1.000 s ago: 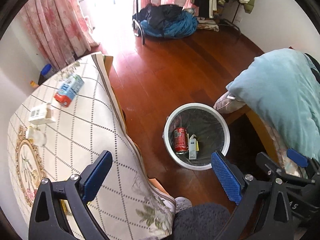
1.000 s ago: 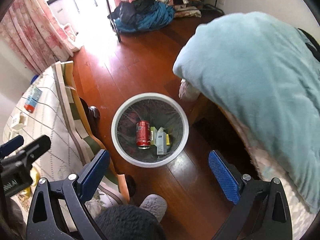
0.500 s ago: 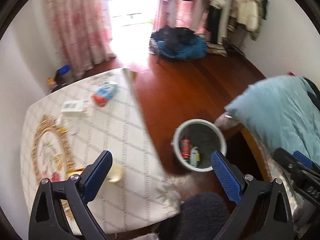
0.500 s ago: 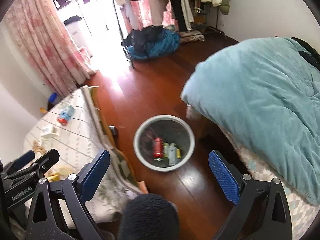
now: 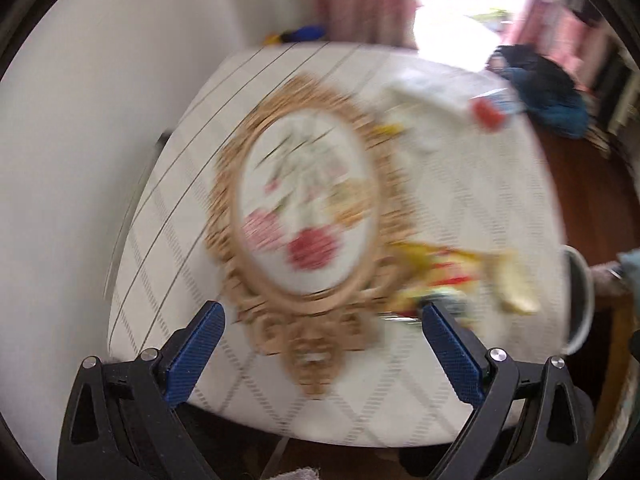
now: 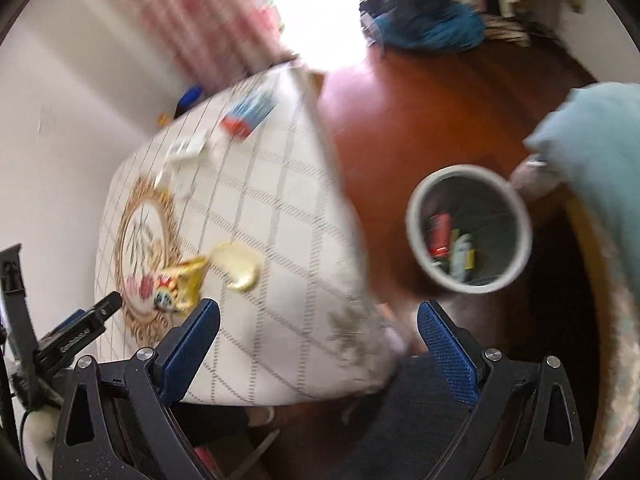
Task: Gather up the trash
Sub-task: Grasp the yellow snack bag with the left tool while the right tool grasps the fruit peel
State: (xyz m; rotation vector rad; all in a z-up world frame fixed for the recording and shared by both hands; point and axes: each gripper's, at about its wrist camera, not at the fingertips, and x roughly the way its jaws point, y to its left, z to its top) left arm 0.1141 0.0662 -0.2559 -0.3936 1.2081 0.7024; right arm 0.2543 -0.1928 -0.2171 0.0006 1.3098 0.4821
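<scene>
— Red-brown wooden floor (image 6: 420, 92), a white wall on the left, pink curtains (image 6: 192, 28) at the back. What carries the trash?

— The bench (image 6: 288, 216), covered by a cream cloth with a diamond grid and a gold oval medallion with flowers (image 5: 308, 208). Both views are blurred.

— Where is the trash?

— A yellow and red snack wrapper (image 6: 180, 280) lies at the medallion's edge, touching a pale yellow crumpled piece (image 6: 238, 266) beside it. At the far end of the bench sit a blue and red carton (image 6: 248, 114) and some white packaging (image 6: 188, 152). In the left wrist view the wrapper (image 5: 440, 276) sits just beyond the right-hand fingertip.

— And the bin?

— A round white wastebasket (image 6: 416, 204) stands on the floor between the bench and a bed with a teal blanket (image 6: 596, 144). Inside it are a red can (image 6: 440, 232) and a few small cartons, too blurred to tell apart.

— The grippers?

— The left gripper (image 5: 320, 344) hangs over the near edge of the bench, jaws spread wide with nothing between them. The right gripper (image 6: 318, 340) hangs over the bench corner and the floor, jaws also spread wide and empty. The left tool's black body shows at the lower left of the right wrist view.

— Anything else?

— A heap of blue and dark clothes (image 6: 424, 24) on the floor by the bright doorway.
</scene>
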